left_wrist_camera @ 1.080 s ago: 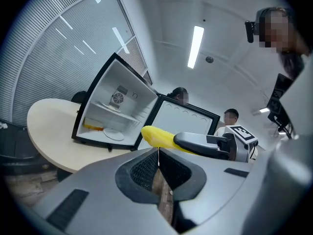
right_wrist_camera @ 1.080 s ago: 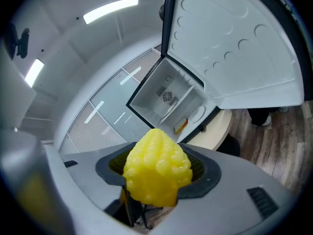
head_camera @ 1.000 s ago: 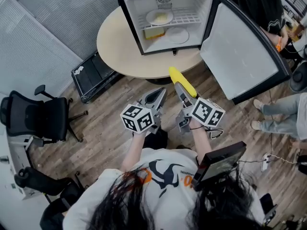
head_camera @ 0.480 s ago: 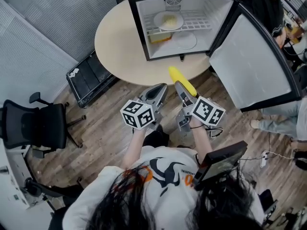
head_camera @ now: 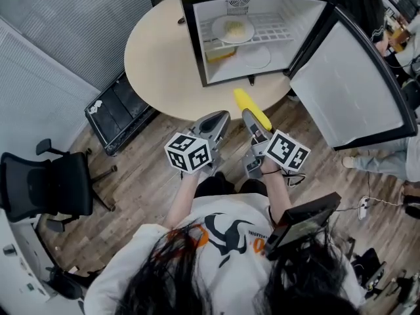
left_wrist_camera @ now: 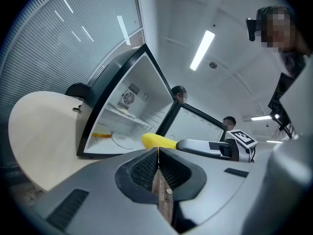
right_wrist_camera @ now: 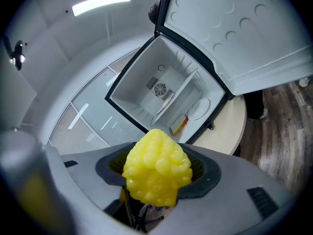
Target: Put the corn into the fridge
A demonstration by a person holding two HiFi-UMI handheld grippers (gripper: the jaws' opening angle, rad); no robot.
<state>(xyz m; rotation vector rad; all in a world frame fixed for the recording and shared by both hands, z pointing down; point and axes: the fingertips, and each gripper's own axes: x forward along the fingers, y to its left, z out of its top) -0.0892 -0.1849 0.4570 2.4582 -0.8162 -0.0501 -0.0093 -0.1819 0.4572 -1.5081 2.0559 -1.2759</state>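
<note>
Right claw [head_camera: 251,118] clamps corn [head_camera: 247,102] | tip protrudes forward | fridge [head_camera: 191,39] seemingly near

Yellow corn [head_camera: 252,109], white fridge [head_camera: 194,41] with black frame, beige table [head_camera: 157,58], brown wood-grain floor [head_camera: 141,179]

- Floor [head_camera: 151,176]: grey-brown wood planks.
- Round pale table [head_camera: 157,64] at the top of the head view.
- Black office chair [head_camera: 49,182] at left, well apart from table.
- Flat black case [head_camera: 118,113] on floor, just beside table.
- Grey ribbed wall panels [head_camera: 59,31] upper left.
- Ceiling strip light [left_wrist_camera: 202,48] lit.
</note>
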